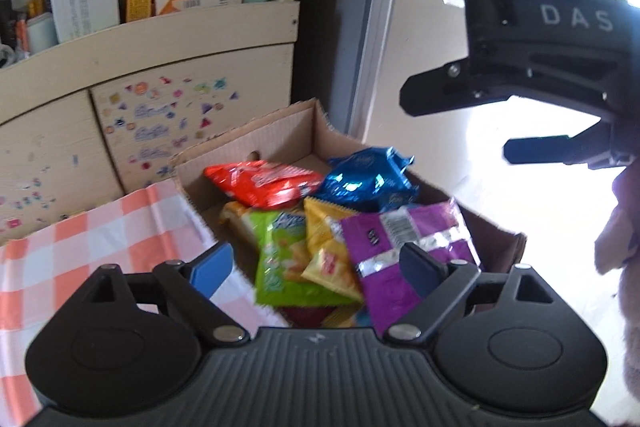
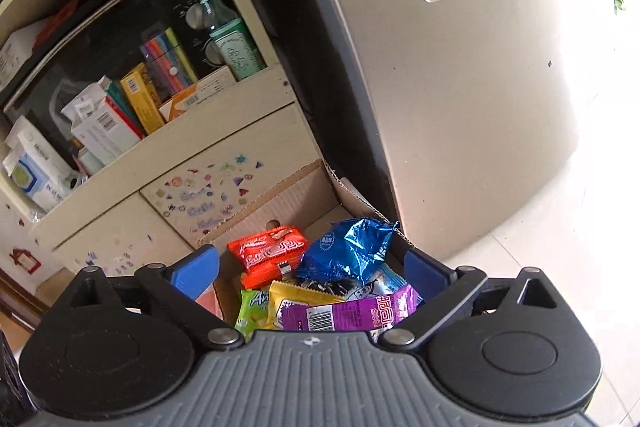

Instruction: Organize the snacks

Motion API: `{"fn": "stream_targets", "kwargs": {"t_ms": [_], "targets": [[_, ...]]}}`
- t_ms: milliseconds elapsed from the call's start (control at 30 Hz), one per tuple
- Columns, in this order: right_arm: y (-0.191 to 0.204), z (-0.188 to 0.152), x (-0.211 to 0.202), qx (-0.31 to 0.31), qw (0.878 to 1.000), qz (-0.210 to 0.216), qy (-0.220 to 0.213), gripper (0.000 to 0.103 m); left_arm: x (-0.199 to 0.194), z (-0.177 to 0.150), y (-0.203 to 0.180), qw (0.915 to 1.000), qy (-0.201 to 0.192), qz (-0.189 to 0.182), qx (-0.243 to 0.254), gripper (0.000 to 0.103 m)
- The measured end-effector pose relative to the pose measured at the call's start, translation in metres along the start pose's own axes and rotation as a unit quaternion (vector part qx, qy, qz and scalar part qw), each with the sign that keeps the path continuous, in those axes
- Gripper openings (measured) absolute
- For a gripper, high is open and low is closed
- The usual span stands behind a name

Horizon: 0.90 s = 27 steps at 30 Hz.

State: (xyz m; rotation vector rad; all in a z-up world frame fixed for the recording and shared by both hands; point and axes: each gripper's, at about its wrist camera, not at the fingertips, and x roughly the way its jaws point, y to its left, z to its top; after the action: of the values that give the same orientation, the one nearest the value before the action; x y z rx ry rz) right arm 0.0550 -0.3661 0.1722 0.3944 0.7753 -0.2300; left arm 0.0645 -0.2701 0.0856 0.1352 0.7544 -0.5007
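Both grippers, left [image 1: 316, 267] and right [image 2: 312, 269], are being held wide apart, ungrasping, above the snack box [image 1: 248, 143].

One cardboard box [image 1: 276, 131] holds six snack packets: one red [image 1: 262, 183], blue [image 1: 366, 181], green [image 1: 280, 263], yellow [image 1: 328, 247], purple [image 1: 400, 255], orange [image 1: 236, 215].

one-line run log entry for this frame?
left tool: open, empty | right tool: open, empty | snack packets: in cardboard box
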Motion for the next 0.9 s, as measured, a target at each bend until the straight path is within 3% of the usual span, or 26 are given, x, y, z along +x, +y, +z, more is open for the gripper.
{"fn": "stream_targets", "kwargs": {"t_ms": [200, 900], "targets": [[0.000, -0.007, -0.006, -0.015, 0.999, -0.031, 0.017, 0.103, -0.012, -0.007, 0.004, 0.9993, 0.030, 0.022, 0.000, 0.092], [-0.017, -0.041, -0.036, -0.032, 0.992, -0.118, 0.042, 0.103, -0.036, -0.010, 0.010, 0.9963, 0.058, 0.063, 0.000, 0.095]]}}
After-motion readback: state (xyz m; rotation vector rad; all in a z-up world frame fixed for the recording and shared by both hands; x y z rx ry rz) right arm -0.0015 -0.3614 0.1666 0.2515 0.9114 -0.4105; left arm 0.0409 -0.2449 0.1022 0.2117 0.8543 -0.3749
